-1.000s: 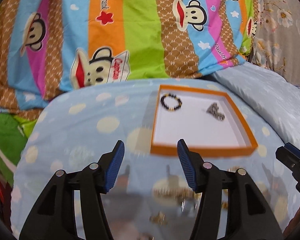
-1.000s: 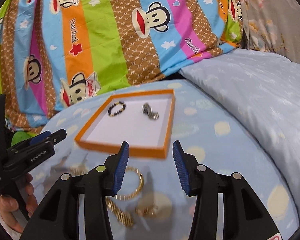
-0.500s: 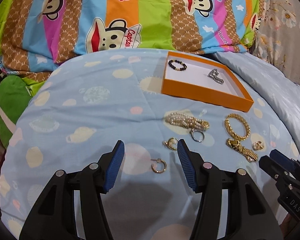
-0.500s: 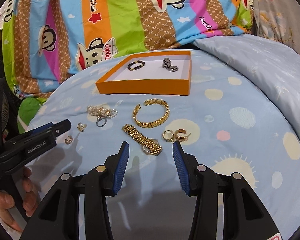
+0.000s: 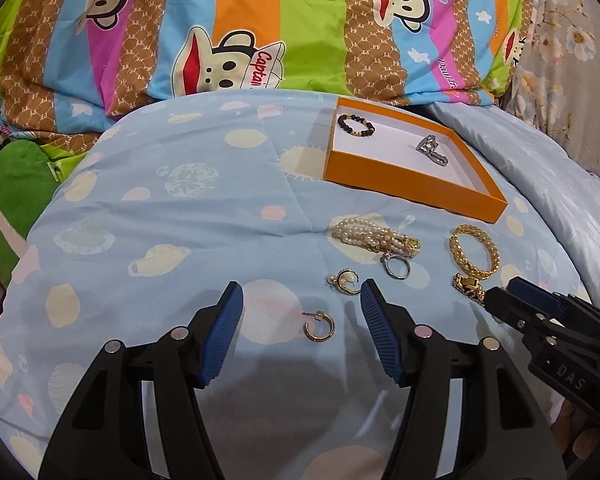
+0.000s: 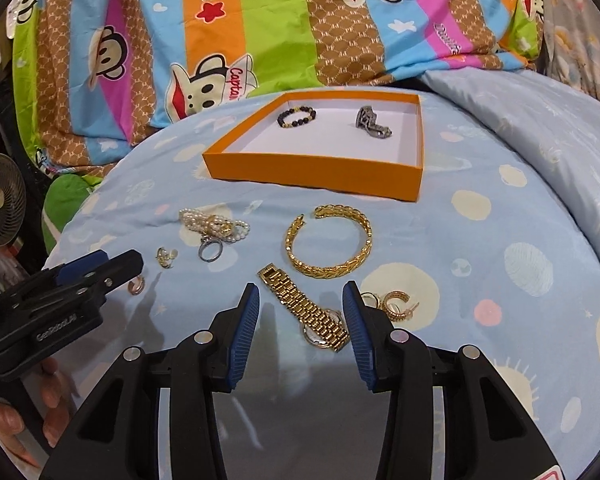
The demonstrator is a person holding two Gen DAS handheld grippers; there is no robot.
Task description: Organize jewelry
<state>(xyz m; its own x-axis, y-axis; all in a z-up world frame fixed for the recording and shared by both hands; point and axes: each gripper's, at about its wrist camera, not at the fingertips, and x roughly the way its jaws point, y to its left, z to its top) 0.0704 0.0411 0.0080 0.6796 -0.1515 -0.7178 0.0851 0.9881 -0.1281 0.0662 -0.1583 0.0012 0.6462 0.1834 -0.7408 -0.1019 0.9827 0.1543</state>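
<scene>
From your left wrist camera, your left gripper (image 5: 302,330) hangs low over the light blue bedspread (image 5: 160,216), fingers apart and opening. A small gold hoop earring (image 5: 318,327) lies on the cloth in the gap between them, clear of both pads. Just past your right-hand finger lies a pearl earring (image 5: 345,281), then a silver ring (image 5: 397,266) touching a pearl bracelet (image 5: 376,237). Farther right lies a gold bangle (image 5: 475,252), with one end of a gold watch (image 5: 466,285) showing beside the tip of your right gripper (image 5: 496,300), which enters from the right edge. The orange tray (image 5: 408,190) sits beyond the loose pieces, holding a dark beaded bracelet (image 5: 355,124) at its far corner and a silver-grey piece (image 5: 432,151) well apart from it.

From your right wrist camera, your right gripper (image 6: 302,320) has its fingers apart and closing. The gold watch (image 6: 306,308) lies slantwise in the gap; the pads do not press on it. A pair of gold hoop earrings (image 6: 392,304) lies just outside your right-hand finger. The gold bangle (image 6: 330,246) is ahead, the orange tray (image 6: 316,166) beyond it. Your left gripper (image 6: 130,262) comes in from the left, your hand (image 6: 24,412) around its handle, its tip near a small hoop earring (image 6: 137,285).
</scene>
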